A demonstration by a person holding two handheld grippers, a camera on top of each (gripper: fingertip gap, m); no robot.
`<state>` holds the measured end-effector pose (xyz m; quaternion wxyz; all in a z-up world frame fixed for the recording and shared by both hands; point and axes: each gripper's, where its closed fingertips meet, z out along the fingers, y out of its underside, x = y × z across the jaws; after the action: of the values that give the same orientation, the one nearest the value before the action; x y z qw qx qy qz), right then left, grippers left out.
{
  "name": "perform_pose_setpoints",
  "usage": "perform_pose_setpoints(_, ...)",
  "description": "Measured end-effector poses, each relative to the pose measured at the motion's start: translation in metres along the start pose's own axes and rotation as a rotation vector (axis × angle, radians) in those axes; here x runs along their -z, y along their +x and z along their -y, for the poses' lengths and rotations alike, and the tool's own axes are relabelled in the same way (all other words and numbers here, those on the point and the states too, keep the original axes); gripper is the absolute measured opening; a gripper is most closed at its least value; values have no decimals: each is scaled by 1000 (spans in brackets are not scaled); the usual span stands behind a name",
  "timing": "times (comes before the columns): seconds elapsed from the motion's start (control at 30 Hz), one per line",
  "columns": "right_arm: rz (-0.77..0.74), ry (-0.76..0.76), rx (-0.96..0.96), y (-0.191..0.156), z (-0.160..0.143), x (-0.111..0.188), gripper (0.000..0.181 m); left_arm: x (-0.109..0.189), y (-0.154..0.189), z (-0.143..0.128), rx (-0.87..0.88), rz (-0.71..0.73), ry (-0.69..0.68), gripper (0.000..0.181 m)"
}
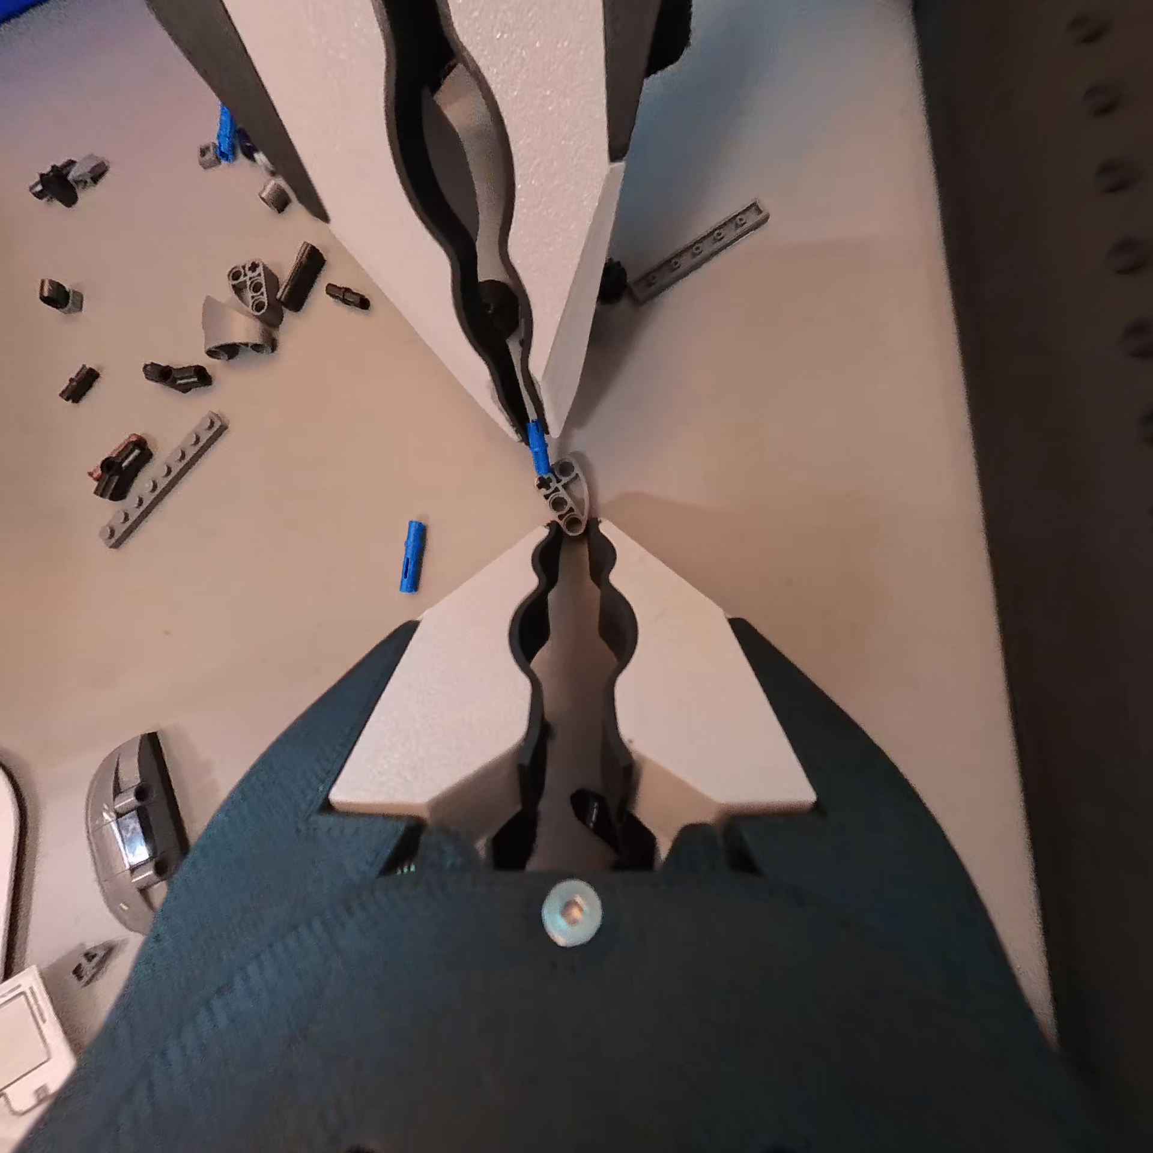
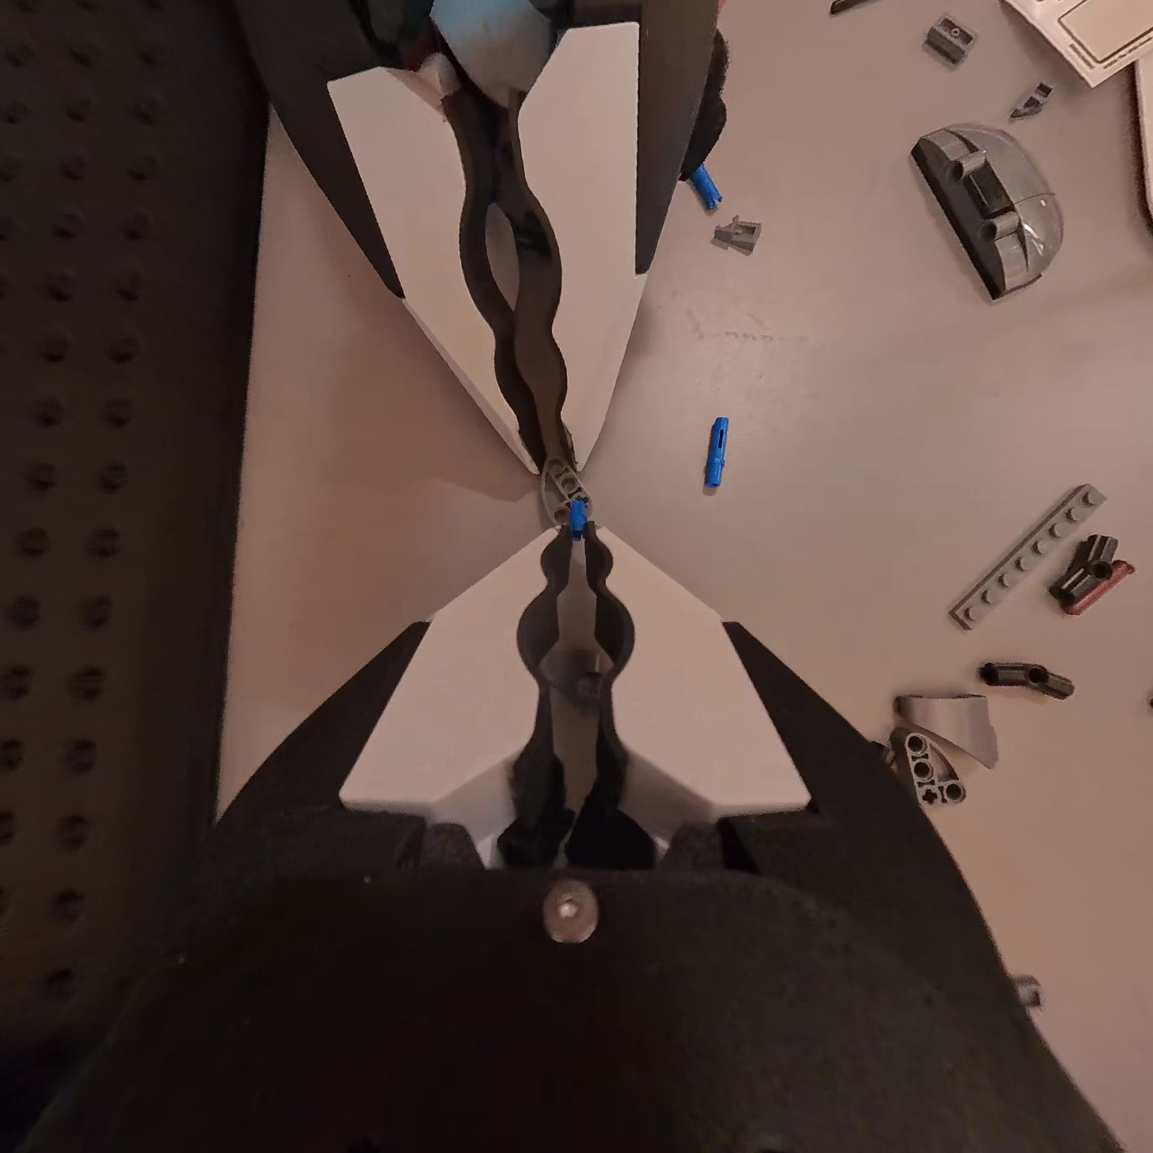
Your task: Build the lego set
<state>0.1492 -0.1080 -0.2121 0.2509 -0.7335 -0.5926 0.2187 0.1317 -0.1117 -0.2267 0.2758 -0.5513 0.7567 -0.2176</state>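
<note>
In the left wrist view my left gripper [image 1: 569, 530] is shut on a small grey beam with holes [image 1: 566, 499], held above the table. The right gripper [image 1: 535, 430] comes in from the top, shut on a blue pin [image 1: 538, 450] whose end meets the beam's cross hole. In the right wrist view my right gripper [image 2: 577, 530] is shut on the blue pin [image 2: 578, 513], which touches the grey beam [image 2: 560, 483] held by the left gripper [image 2: 557, 465] opposite.
A loose blue pin [image 1: 410, 555] [image 2: 717, 452] lies on the table. Long grey plates [image 1: 163, 480] [image 1: 699, 259] [image 2: 1026, 555], a second grey beam [image 1: 252, 293], several black connectors and a curved silver assembly [image 1: 134, 817] [image 2: 986, 206] lie nearby. A dark studded baseplate [image 1: 1060, 437] [image 2: 93, 437] borders one side. Only a small space, under 4 cm, lies between the two pairs of fingers. The curved silver assembly [image 2: 986, 206] is about equally far from each gripper, around 15 centimetres. The left camera catches it too, in the left wrist view [image 1: 136, 818].
</note>
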Motion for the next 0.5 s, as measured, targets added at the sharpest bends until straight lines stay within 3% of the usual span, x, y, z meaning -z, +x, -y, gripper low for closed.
perform_pose_setpoints(0.5,-83,-78,19,5,-2,-1,2,2,-11,2,-178,194,-97,6)
